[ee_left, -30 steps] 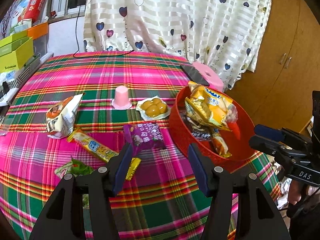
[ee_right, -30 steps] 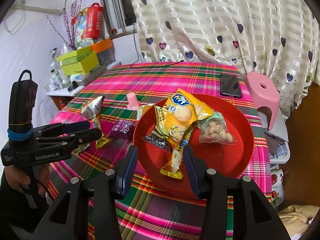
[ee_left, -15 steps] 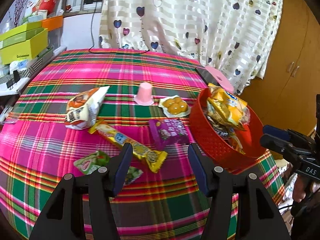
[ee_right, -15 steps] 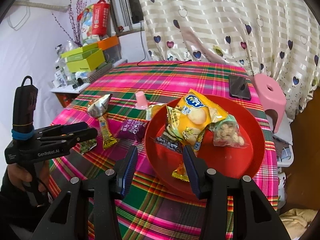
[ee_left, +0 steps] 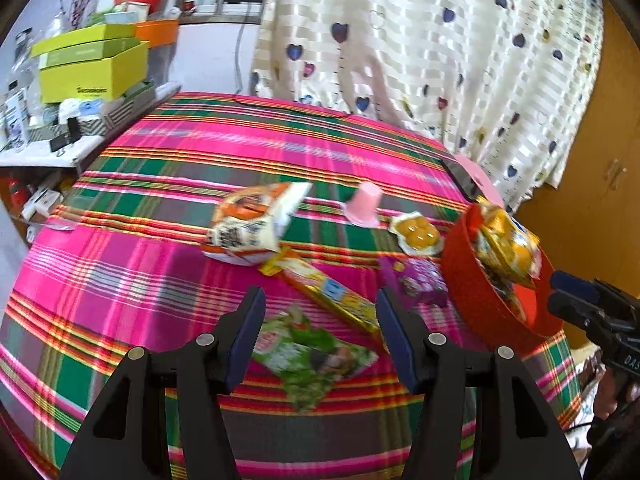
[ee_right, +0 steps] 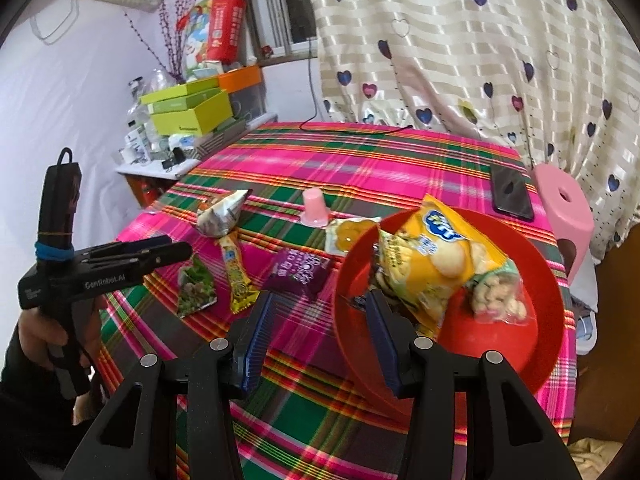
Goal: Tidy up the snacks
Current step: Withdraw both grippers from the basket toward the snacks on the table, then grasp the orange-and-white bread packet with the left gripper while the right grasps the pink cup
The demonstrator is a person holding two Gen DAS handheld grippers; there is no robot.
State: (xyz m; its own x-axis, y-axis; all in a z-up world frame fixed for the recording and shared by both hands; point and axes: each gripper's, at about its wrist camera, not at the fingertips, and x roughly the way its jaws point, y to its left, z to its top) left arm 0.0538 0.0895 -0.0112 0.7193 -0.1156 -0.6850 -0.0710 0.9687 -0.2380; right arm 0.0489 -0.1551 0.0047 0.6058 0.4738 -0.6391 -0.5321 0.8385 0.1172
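Note:
My left gripper (ee_left: 320,332) is open and empty, hovering just above a green snack packet (ee_left: 312,354) on the plaid tablecloth. Beyond it lie a long yellow bar (ee_left: 328,292), a purple packet (ee_left: 418,282), a white-orange bag (ee_left: 256,226), a pink jelly cup (ee_left: 364,208) and a yellow jelly tray (ee_left: 416,234). A red basket (ee_left: 476,304) at the right holds several snack bags. My right gripper (ee_right: 318,332) is open and empty over the red basket's (ee_right: 508,344) left rim, near its yellow chip bag (ee_right: 436,256). The green packet (ee_right: 196,284) lies near the left gripper (ee_right: 176,250).
A black phone (ee_right: 512,192) lies at the table's far right edge, beside a pink stool (ee_right: 564,208). Green boxes (ee_right: 188,112) and clutter fill a shelf at the left. A heart-print curtain (ee_right: 460,48) hangs behind the table (ee_right: 360,160). A wooden cabinet (ee_left: 600,184) stands at the right.
My left gripper has swung left, from beside the basket to over the green packet. My right gripper has shifted left toward the basket's left rim. Both stay open.

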